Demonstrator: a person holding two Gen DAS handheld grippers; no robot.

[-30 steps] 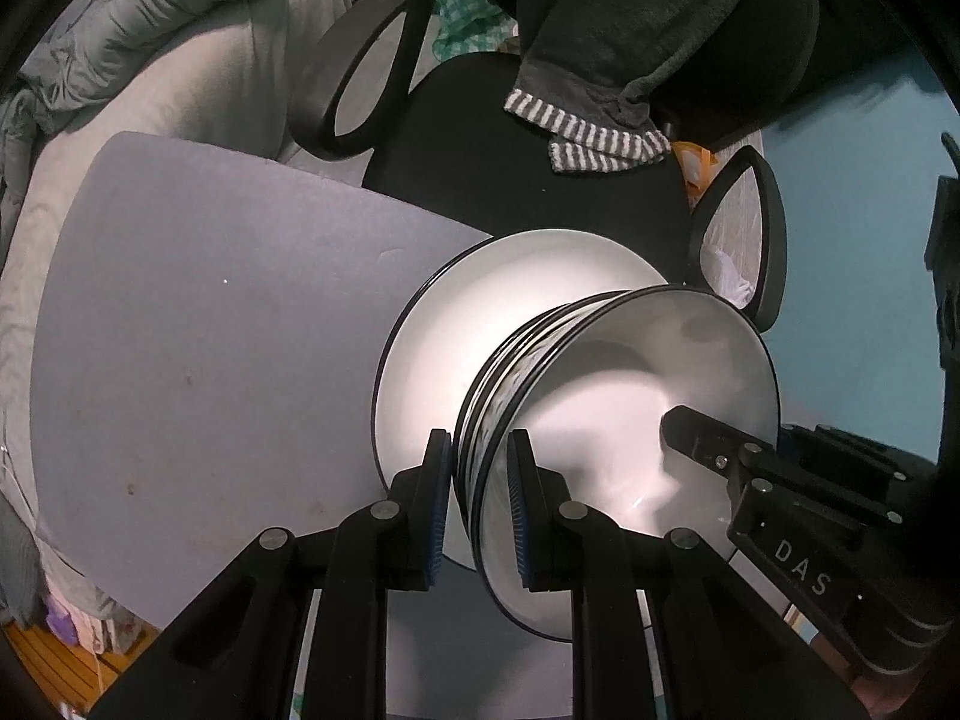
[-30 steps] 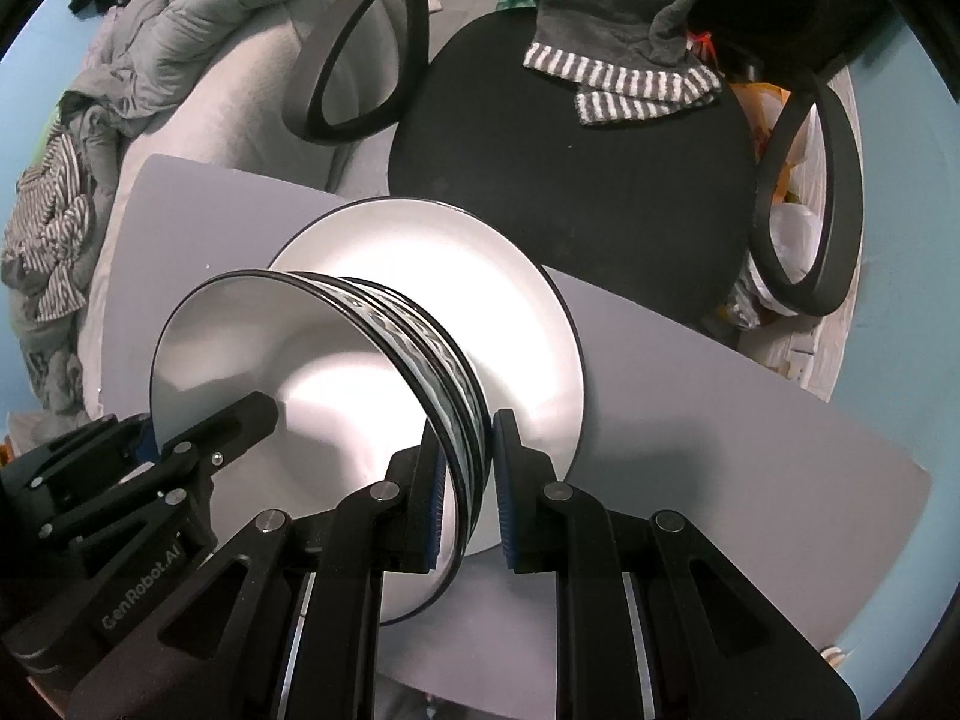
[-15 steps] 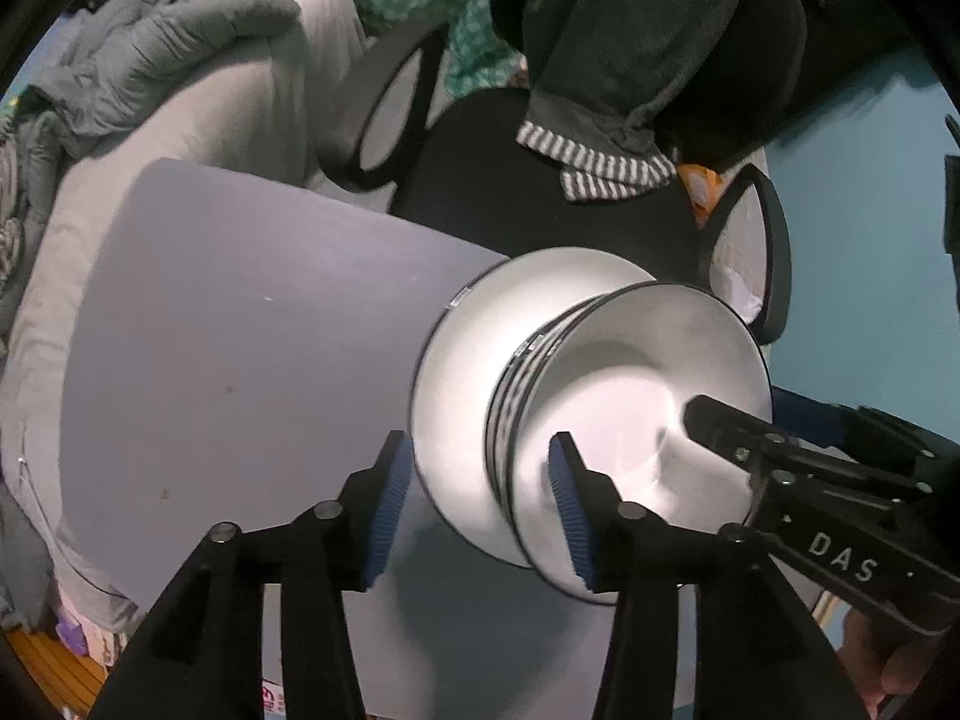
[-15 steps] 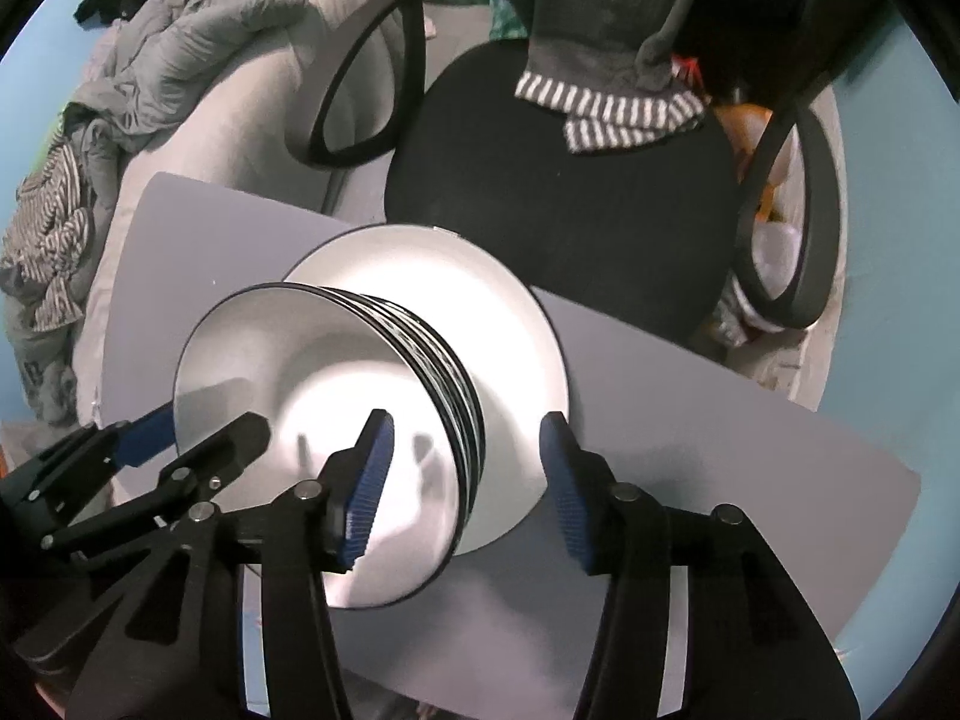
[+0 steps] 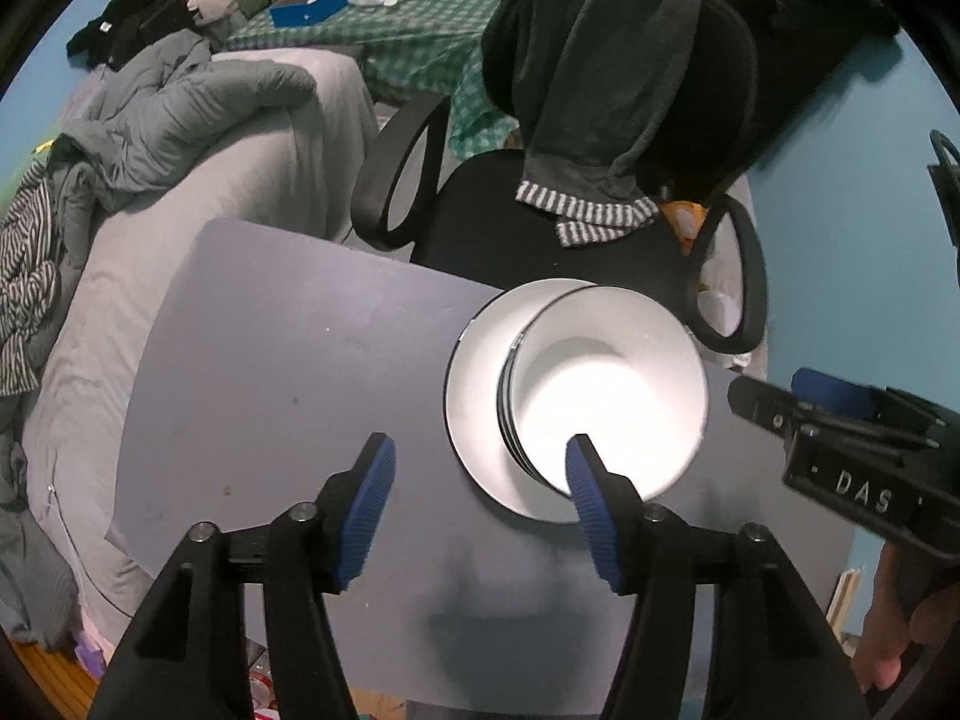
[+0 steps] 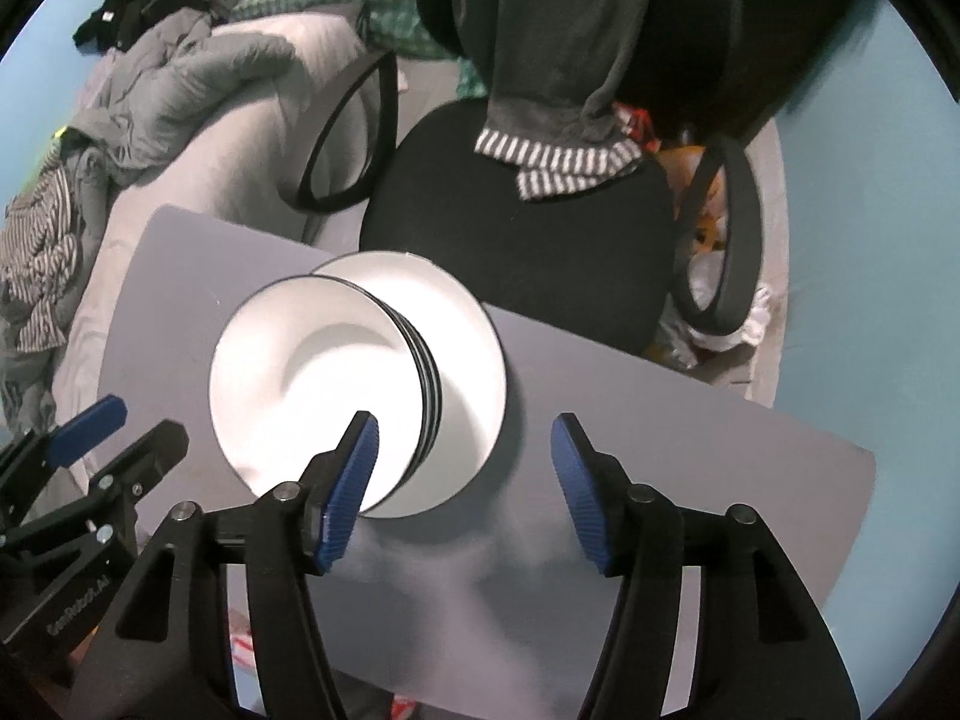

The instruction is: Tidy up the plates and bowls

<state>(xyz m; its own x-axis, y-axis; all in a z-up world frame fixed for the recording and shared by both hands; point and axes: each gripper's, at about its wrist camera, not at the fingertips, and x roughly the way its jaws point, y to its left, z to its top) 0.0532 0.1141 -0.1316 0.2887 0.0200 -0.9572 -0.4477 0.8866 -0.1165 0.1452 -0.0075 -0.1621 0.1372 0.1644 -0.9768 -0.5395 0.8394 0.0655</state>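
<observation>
Stack of bowls (image 5: 606, 396) on a white plate (image 5: 480, 384), near the far edge of the grey table (image 5: 288, 372), just in front of a black office chair (image 5: 528, 222) draped with a dark garment (image 5: 606, 78). Left gripper (image 5: 480, 504) above the stack's near left rim, fingers (image 5: 366, 510) spread wide, just opened, gripping nothing. Right gripper (image 6: 462, 486) likewise above the near right rim, fingers (image 6: 351, 489) wide apart, just opened, clear of the bowls.
</observation>
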